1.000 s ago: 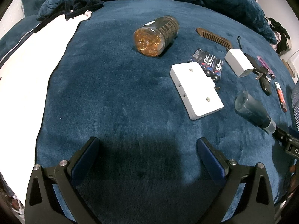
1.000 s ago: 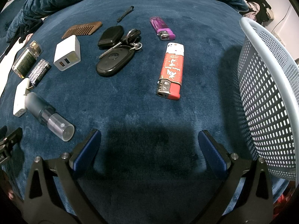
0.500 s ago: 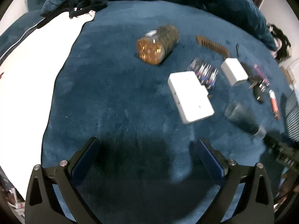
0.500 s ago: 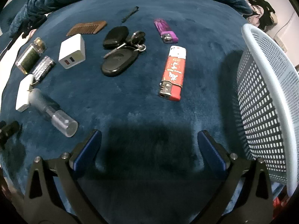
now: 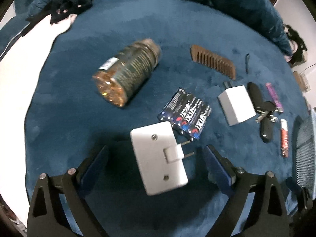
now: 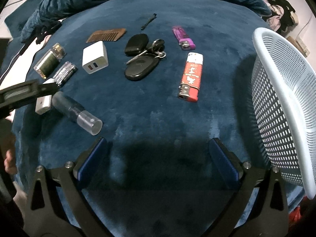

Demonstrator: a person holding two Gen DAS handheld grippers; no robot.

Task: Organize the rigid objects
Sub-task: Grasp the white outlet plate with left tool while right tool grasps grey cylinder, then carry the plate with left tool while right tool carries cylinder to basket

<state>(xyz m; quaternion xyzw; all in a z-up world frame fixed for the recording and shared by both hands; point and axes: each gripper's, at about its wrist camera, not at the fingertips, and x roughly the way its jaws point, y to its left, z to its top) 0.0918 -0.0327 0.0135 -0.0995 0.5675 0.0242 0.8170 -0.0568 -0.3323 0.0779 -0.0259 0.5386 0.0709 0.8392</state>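
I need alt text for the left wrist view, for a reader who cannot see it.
The left gripper, jaws closing but not yet touching, straddles a flat white plug adapter on a blue blanket. Beyond lie a battery pack, a jar on its side, a comb and a white charger.

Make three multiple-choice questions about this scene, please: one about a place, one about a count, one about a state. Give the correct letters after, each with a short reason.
1. Where does the white mesh basket stand in the right wrist view?
A. at the right edge of the blue cloth
B. beside the comb
C. in the centre

2. How many lighters lie on the cloth?
A. one
B. two
C. four

3. How is the amber jar placed?
A. upright
B. inside the basket
C. lying on its side

Answers:
1. A: its wall fills the right side, past the red lighter.
2. B: only the red one and the purple lighter show.
3. C: its round end faces the left wrist camera, its side on the cloth.
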